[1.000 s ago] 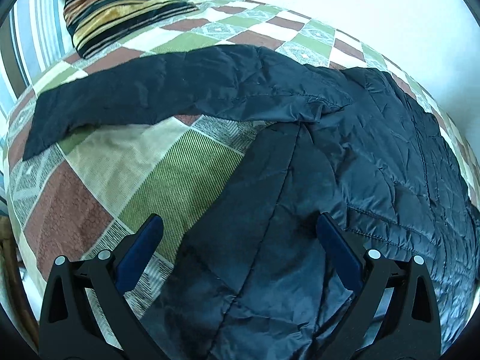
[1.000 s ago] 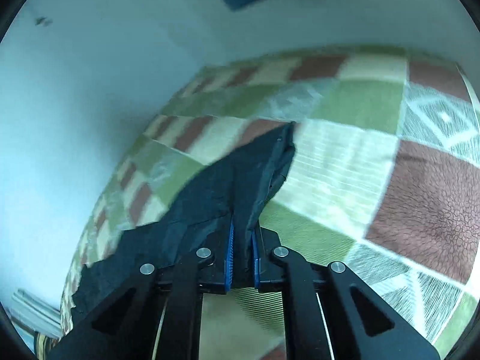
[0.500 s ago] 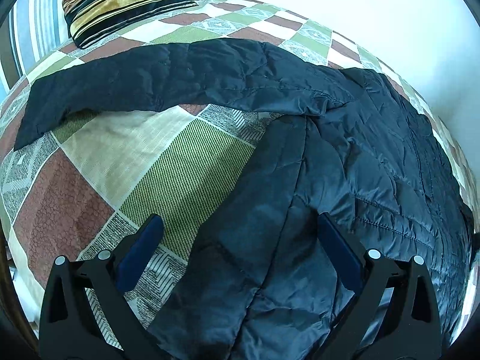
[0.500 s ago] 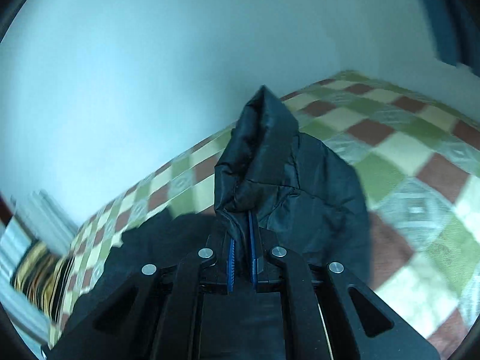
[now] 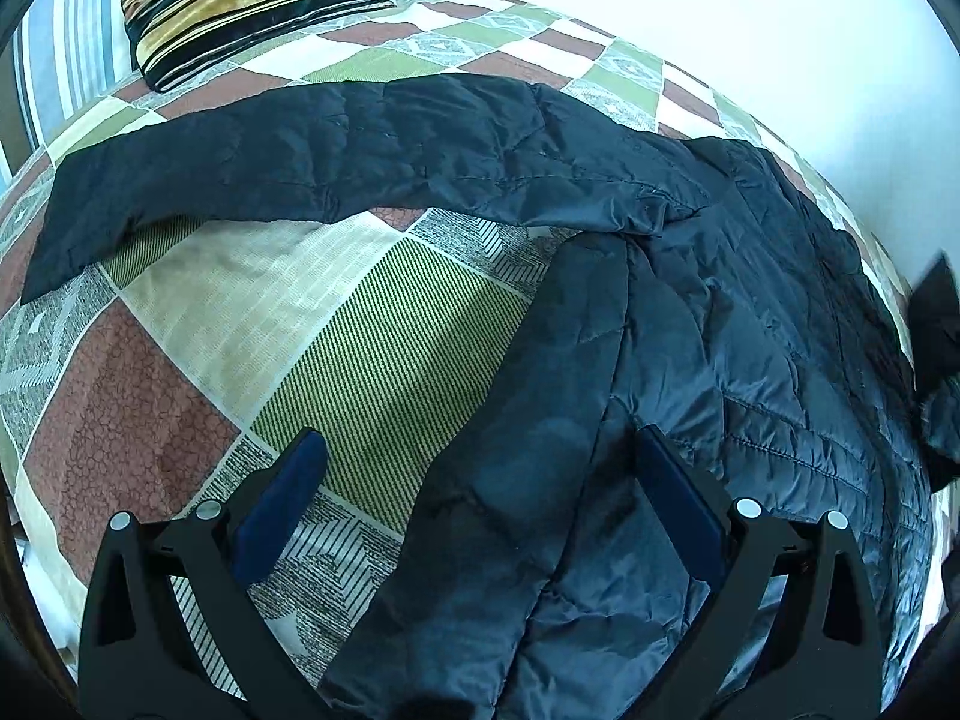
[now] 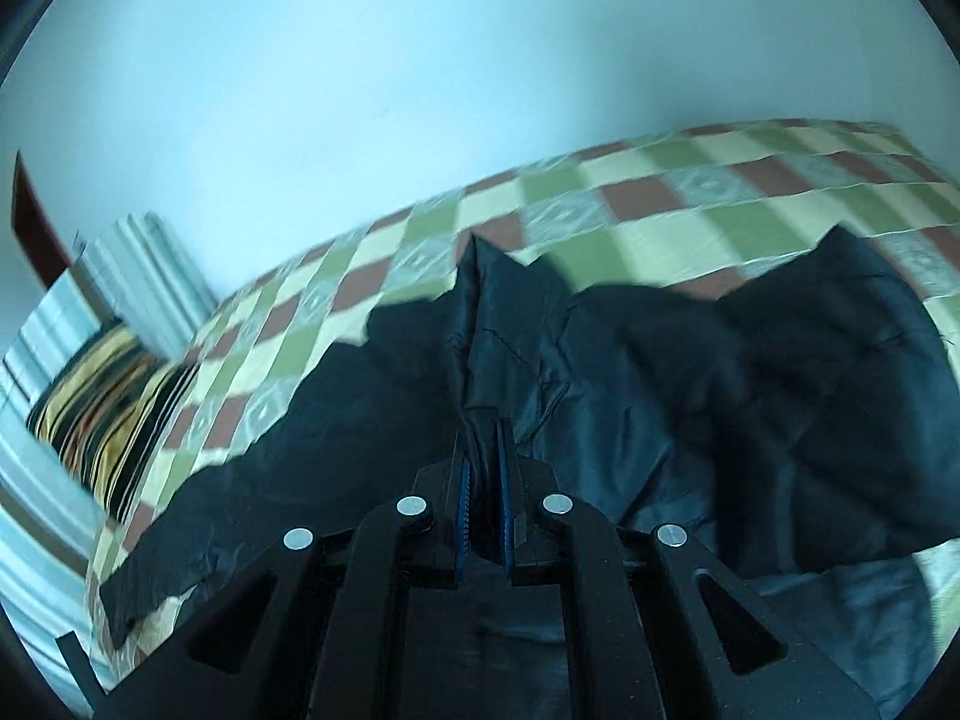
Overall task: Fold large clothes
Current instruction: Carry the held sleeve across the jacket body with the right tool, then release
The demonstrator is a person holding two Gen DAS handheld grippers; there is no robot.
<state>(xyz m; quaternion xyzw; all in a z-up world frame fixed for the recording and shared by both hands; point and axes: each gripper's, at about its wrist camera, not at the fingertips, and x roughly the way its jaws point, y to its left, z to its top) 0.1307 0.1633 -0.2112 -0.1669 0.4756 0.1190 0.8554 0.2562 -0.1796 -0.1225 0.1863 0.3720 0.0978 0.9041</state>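
Right tongs (image 6: 483, 468) clamped on one black jacket (image 5: 690, 360); left tongs (image 5: 480, 498) apart; one striped pillow (image 5: 240, 0).

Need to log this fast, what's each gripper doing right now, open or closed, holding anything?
Left gripper: open, empty, above the black jacket.
Right gripper: closed on a fold of the black jacket.

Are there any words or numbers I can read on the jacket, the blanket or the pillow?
None: no words, numbers or labels can be read in either view.
The black jacket shows plain quilted fabric, no tag or logo.
The bedspread has only checks and line patterns.
The striped pillow has only stripes.
The right claw, shut on the jacket, and the open left claw carry no markings.
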